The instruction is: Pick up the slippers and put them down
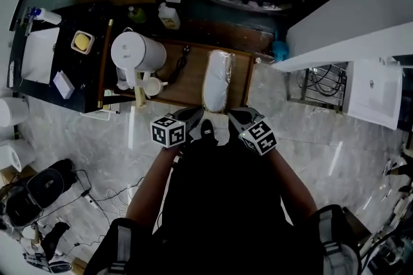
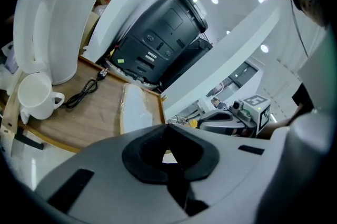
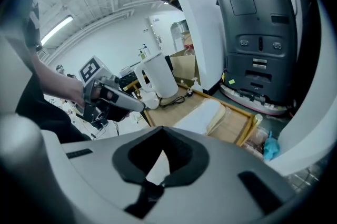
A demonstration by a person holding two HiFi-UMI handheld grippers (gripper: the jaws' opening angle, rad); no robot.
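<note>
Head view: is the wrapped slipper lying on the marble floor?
No, the wrapped slipper lies on the wooden tray, right of the mug.

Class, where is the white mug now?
Head view: the white mug stands at the wooden tray's left end, beside the white kettle, with the black cable to its right.

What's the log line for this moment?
left gripper: shut on white slipper | right gripper: shut on same | wrapped slipper: on wooden tray

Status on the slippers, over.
Left gripper, right gripper shut on white slipper. Wrapped slipper on wooden tray. Kettle, mug stand clear.
</note>
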